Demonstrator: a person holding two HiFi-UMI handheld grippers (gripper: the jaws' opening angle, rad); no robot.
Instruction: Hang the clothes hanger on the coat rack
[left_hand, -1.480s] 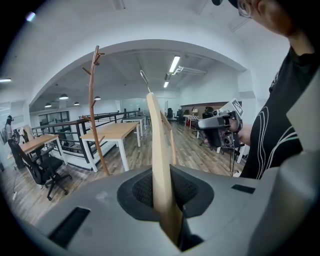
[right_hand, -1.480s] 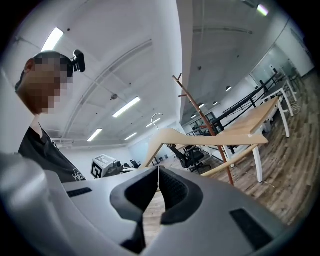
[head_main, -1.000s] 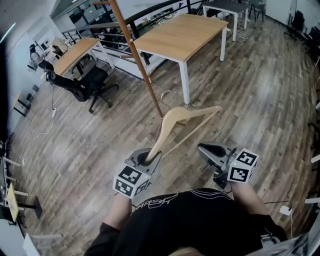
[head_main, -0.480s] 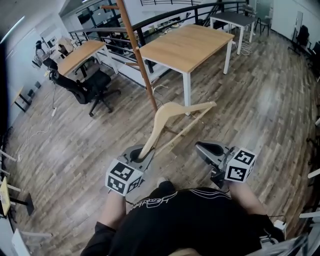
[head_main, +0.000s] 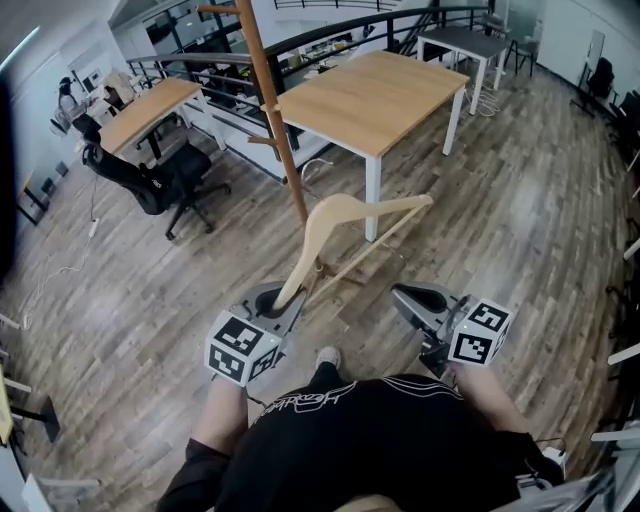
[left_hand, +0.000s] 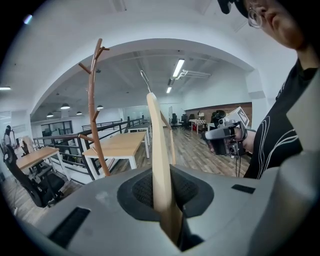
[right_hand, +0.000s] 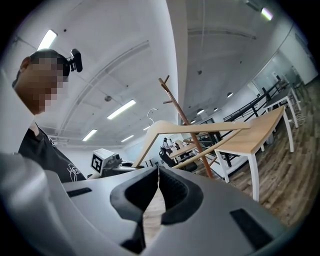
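A pale wooden clothes hanger (head_main: 338, 213) with a thin metal hook stands tilted up in front of me. My left gripper (head_main: 281, 304) is shut on the lower end of one of its arms. In the left gripper view the hanger (left_hand: 156, 150) rises straight out of the closed jaws. The brown wooden coat rack (head_main: 272, 108) stands just beyond the hanger, left of it, with short pegs along its pole (left_hand: 93, 110). My right gripper (head_main: 418, 299) hangs to the right, shut with nothing in it, apart from the hanger (right_hand: 192, 126). The coat rack (right_hand: 183, 119) shows behind that hanger.
A light wood table (head_main: 372, 92) on white legs stands right behind the coat rack. A black office chair (head_main: 150, 183) and another desk (head_main: 148, 108) are at the left, by a dark railing (head_main: 330, 30). Wood-plank floor (head_main: 540, 200) spreads to the right.
Both grippers have moved forward with the hanger. The coat rack and the table now stand closer, and the hanger's top is nearer to the pole.
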